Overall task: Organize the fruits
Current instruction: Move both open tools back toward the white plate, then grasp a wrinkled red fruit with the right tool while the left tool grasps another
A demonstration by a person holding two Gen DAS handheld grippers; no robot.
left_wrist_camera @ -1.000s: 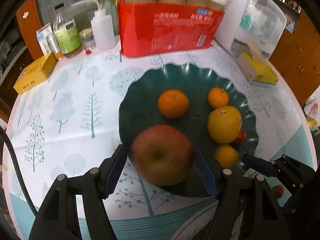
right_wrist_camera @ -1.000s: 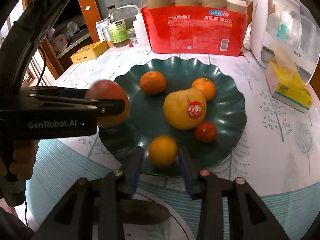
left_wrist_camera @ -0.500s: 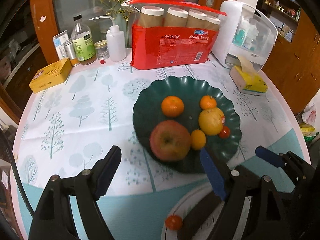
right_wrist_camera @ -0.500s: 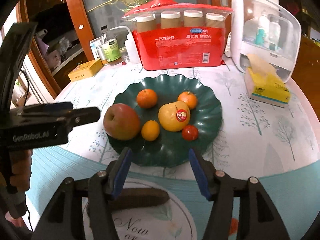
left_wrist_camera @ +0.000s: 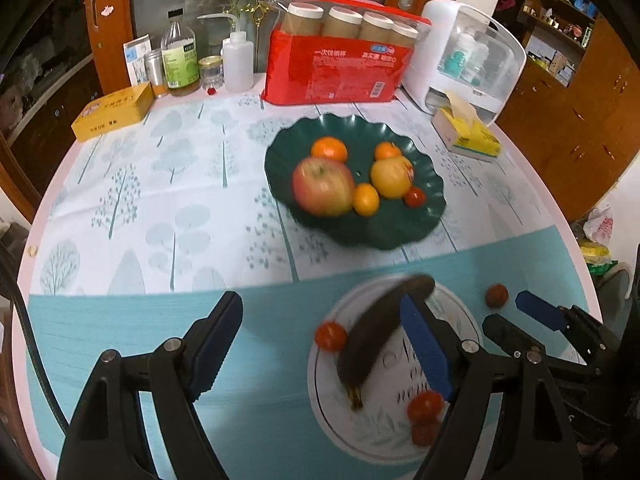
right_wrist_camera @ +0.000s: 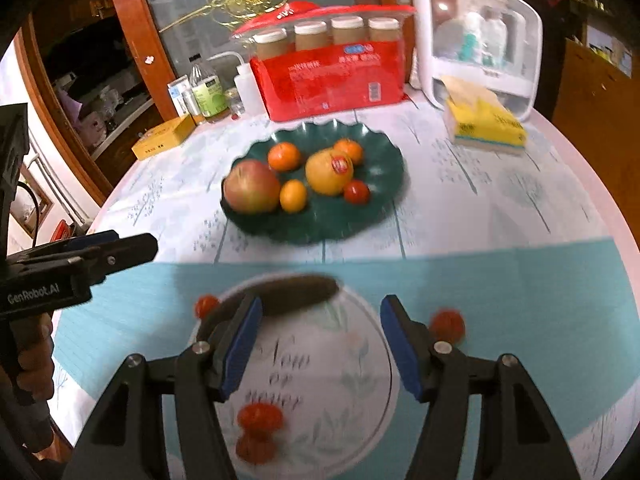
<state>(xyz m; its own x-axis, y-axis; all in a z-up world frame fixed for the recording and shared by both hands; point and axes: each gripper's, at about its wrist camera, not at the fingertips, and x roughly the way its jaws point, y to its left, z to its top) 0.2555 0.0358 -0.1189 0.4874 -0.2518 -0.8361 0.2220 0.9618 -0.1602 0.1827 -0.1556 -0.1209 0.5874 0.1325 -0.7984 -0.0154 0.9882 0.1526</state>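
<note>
Nearest the cameras, both tongs are hanging over the teal front band of the table [left_wrist_camera: 132, 208]. The left gripper [left_wrist_camera: 320, 348] is standing wide apart with nothing between its blue pads, and the right gripper [right_wrist_camera: 322, 346] is likewise spread and gripping nothing.

Just beyond and beneath them, the white plate [right_wrist_camera: 360, 412] is lying under the right gripper's span and to the right of the left gripper's middle. A dark overripe banana [left_wrist_camera: 384, 330] is lying across the plate's far-left part, passing behind the left gripper's right finger. Two small tomatoes [right_wrist_camera: 260, 418] are sitting on the plate's near edge, one more tomato [left_wrist_camera: 330, 336] is resting just beside its left rim, and another [right_wrist_camera: 447, 324] is lying on the cloth to its right.

Farther off, well apart from both tongs, the green scalloped plate [left_wrist_camera: 420, 216] is holding the apple [left_wrist_camera: 323, 187], a yellow pear [left_wrist_camera: 391, 175] with a sticker, two mandarins [left_wrist_camera: 329, 149], a small orange fruit [left_wrist_camera: 365, 199] and a cherry tomato [left_wrist_camera: 415, 197].

At the far edge are standing a red pack of paper cups [left_wrist_camera: 340, 60], bottles [left_wrist_camera: 180, 60], a yellow box [left_wrist_camera: 114, 112], a tissue pack [left_wrist_camera: 466, 136] and a white case [left_wrist_camera: 468, 56].
</note>
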